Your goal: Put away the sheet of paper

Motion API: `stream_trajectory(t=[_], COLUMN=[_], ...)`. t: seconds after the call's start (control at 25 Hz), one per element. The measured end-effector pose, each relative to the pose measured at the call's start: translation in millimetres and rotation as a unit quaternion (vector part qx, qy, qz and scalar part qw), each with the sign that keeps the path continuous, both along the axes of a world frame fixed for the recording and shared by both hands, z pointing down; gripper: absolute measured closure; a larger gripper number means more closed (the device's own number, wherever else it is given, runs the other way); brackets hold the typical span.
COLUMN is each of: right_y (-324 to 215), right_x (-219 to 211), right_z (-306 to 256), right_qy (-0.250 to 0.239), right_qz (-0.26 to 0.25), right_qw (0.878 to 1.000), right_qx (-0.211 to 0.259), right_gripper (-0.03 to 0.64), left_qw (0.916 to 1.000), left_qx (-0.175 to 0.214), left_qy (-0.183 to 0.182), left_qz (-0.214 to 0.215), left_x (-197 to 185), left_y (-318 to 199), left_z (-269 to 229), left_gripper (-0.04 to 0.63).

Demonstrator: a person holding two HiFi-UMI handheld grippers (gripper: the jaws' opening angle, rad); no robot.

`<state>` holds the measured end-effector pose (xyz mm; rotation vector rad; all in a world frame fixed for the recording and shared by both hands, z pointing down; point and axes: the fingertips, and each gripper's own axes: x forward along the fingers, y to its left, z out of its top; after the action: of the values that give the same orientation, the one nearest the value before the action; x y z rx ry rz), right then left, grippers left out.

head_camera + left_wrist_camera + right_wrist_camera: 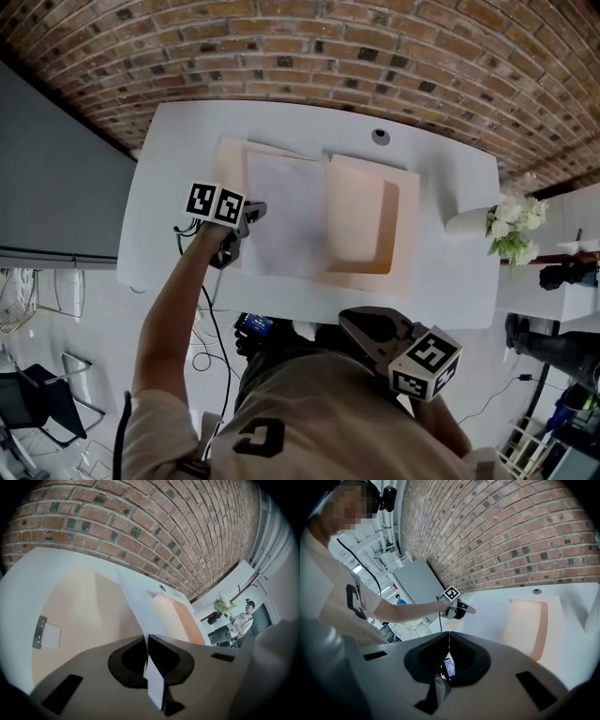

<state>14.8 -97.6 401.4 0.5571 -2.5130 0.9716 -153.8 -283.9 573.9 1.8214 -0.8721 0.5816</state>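
A white sheet of paper (286,211) lies over the middle of an open beige folder (361,225) on the white table (450,281). My left gripper (253,211) is shut on the sheet's left edge. In the left gripper view the sheet (140,606) runs from between the closed jaws of that gripper (147,641) out over the folder (84,616). My right gripper (356,323) hangs off the table's near edge, close to my body, shut with nothing in it. The right gripper view shows its jaws (449,637) pressed together, with the folder (525,625) far ahead.
A white vase of flowers (511,225) stands at the table's right end. A round cable hole (380,136) sits near the far edge, by the brick wall. A grey cabinet (56,178) is at the left. A person stands far off (241,620).
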Motion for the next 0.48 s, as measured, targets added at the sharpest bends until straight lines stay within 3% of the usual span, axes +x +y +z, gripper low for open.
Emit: stream_trajectory(t=[0.48], right_y=[-7.3], right_x=[9.7], right_z=[1.0], right_qy=[0.0], right_qz=[0.013], right_qw=[1.0], right_qx=[0.001], right_gripper=[0.594], left_qw=[0.9997], left_qx=[-0.004], left_qy=[-0.001], left_qz=[0.023], left_x=[16.2], left_y=[-6.9], left_z=[2.6], left_gripper=[0.58])
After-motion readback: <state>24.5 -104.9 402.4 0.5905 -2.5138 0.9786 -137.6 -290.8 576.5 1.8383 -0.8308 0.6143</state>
